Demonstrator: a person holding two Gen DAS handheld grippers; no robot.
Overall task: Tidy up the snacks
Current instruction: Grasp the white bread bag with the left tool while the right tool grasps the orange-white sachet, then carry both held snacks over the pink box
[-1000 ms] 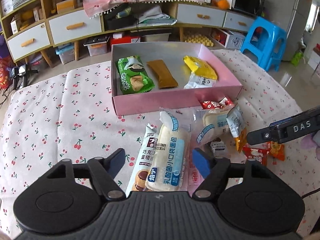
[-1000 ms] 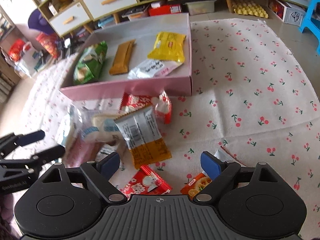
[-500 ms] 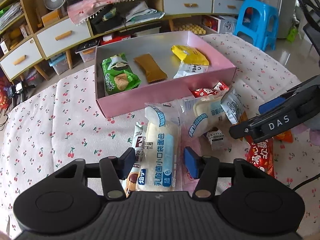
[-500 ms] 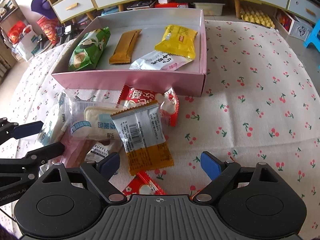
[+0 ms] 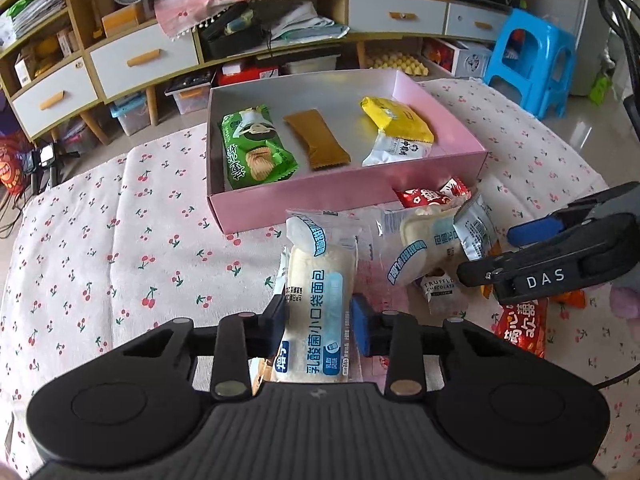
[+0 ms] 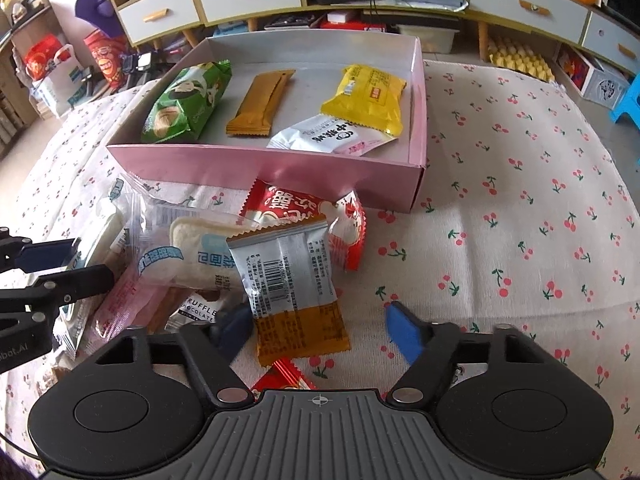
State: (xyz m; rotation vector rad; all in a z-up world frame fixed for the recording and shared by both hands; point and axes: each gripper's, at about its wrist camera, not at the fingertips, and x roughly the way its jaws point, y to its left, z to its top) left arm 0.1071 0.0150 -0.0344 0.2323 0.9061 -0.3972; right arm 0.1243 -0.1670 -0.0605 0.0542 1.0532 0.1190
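A pink box (image 5: 320, 204) holds a green chip bag (image 5: 256, 148), a brown bar (image 5: 318, 138), a yellow pack (image 5: 396, 120) and a white pack (image 5: 400, 148). My left gripper (image 5: 318, 320) is shut on a long white-and-blue bread packet (image 5: 320, 300), near the box's front wall. My right gripper (image 6: 320, 326) is open over a silver-and-orange snack packet (image 6: 296, 284) that lies between its fingers. A second bread packet (image 6: 192, 256) and a red snack bag (image 6: 304, 216) lie in the pile beside it. The box also shows in the right wrist view (image 6: 280, 168).
A truffle chocolate packet (image 5: 440, 288) and a red packet (image 5: 524, 324) lie in the pile. The cherry-print cloth (image 6: 520, 200) covers the table. A blue stool (image 5: 532, 60) and low cabinets (image 5: 140, 60) stand beyond the table.
My left gripper's fingers have closed onto the long bread packet. My right gripper has moved forward over the silver-and-orange packet and stays open.
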